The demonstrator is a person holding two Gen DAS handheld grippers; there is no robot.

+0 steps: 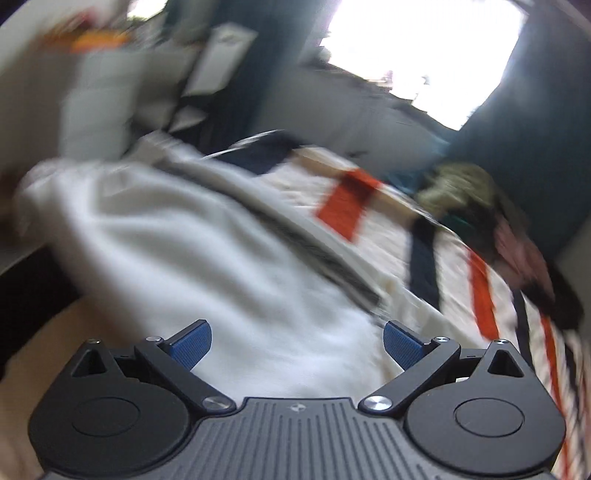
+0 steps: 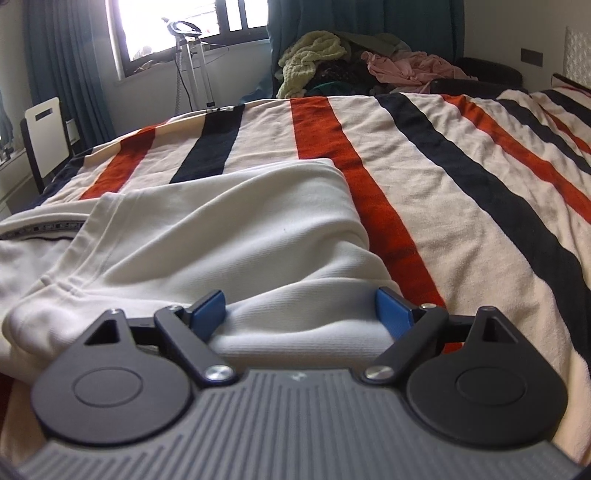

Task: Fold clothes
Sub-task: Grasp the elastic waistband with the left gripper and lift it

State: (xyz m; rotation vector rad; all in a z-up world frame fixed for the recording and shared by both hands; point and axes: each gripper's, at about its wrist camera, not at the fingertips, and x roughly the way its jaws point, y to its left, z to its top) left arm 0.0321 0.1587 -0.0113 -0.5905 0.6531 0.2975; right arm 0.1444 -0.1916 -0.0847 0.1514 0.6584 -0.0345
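Striped bedspread (image 2: 424,177) bears white garment (image 2: 229,236) between right gripper's (image 2: 301,314) spread jaws.

Striped bed (image 2: 461,155), white garment (image 2: 229,229); clothes heap (image 2: 354,70)

On the bed lies a striped blanket (image 2: 461,177), and on the blanket, at its near left part, lies a garment (image 2: 229,229). The right gripper (image 2: 301,314) is at the near edge of this garment, with a fold of the cloth between its wide-apart fingers. Behind the blanket, at the far side of the bed, a pile of clothes (image 2: 362,66) is heaped. To the left of the pile, near the window (image 2: 184,26), a stand (image 2: 192,74) is on the floor. Further left, beside the bed, stands a chair (image 2: 46,136). The left gripper (image 1: 297,345) hangs above the same garment (image 1: 177,251), its fingers wide apart.
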